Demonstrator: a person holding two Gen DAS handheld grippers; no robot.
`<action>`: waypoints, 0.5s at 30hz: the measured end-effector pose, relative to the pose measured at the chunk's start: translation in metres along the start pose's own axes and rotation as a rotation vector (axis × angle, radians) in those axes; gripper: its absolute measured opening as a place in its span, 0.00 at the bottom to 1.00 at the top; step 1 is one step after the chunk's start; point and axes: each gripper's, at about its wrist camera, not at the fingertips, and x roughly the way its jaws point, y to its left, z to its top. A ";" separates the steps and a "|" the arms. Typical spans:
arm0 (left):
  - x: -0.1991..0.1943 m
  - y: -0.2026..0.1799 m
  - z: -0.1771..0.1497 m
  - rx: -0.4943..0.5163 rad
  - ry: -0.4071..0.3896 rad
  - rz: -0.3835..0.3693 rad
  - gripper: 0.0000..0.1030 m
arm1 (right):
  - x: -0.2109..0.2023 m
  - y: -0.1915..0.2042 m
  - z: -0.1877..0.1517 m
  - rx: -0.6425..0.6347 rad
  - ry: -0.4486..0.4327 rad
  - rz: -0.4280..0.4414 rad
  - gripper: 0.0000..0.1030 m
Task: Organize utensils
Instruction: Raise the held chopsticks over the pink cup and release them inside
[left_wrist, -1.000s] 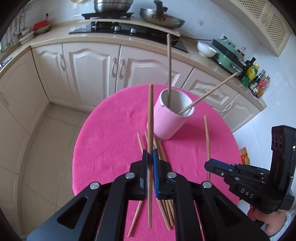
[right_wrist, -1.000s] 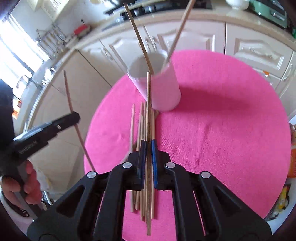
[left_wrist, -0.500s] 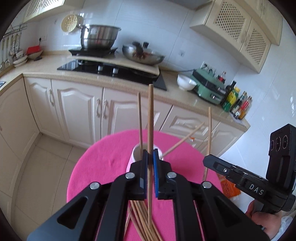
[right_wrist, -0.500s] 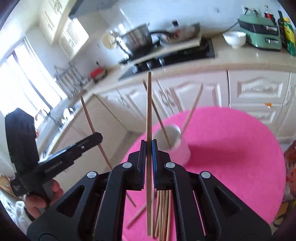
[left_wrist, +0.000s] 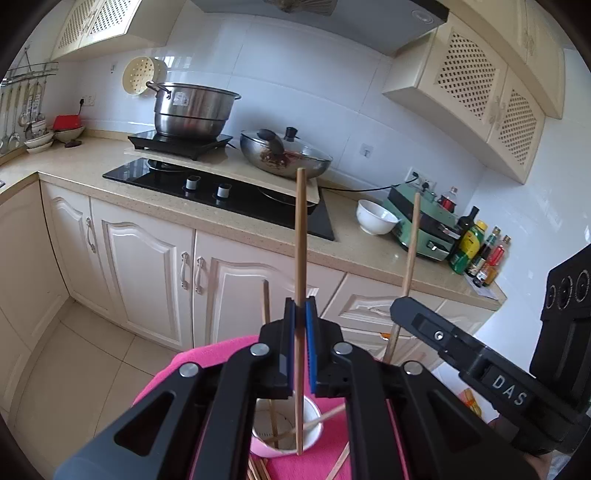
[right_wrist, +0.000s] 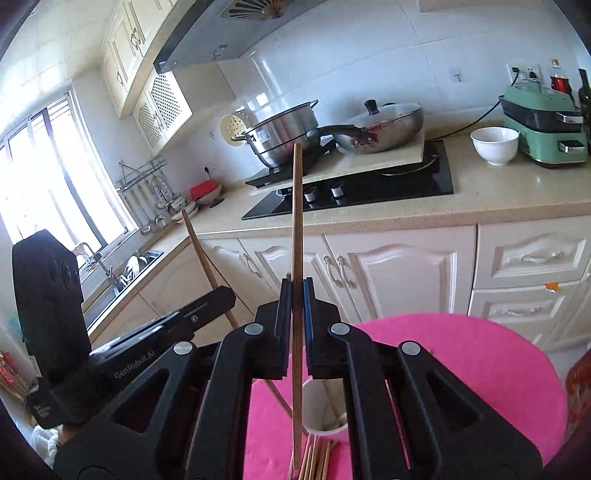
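My left gripper (left_wrist: 301, 325) and right gripper (right_wrist: 296, 306) each pinch one chopstick (left_wrist: 300, 258) upright above the cup (left_wrist: 314, 439). Two sticks are stowed there; several remain on the cloth (right_wrist: 461, 354).

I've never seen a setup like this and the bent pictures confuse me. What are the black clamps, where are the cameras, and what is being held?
There is no robot here: a person holds a two-finger clamp in each hand, and a wide-angle camera on each looks along its fingers, which bends the kitchen. One picture is from the left gripper, the other from the right gripper; each also shows the other clamp at its side. Both are shut, each on one wooden chopstick: the left chopstick and the right chopstick, both held upright. Below them is a round table with a pink cloth, a white cup already holding a few sticks, and loose chopsticks lying beside it.
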 end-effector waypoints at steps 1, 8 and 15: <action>0.006 0.002 -0.001 -0.005 0.002 0.003 0.06 | 0.005 -0.003 0.001 0.000 0.000 -0.002 0.07; 0.037 0.016 -0.015 -0.014 0.028 0.045 0.06 | 0.029 -0.010 0.000 -0.019 -0.013 -0.024 0.07; 0.044 0.027 -0.039 -0.025 0.066 0.059 0.06 | 0.044 -0.013 -0.007 -0.034 -0.024 -0.042 0.07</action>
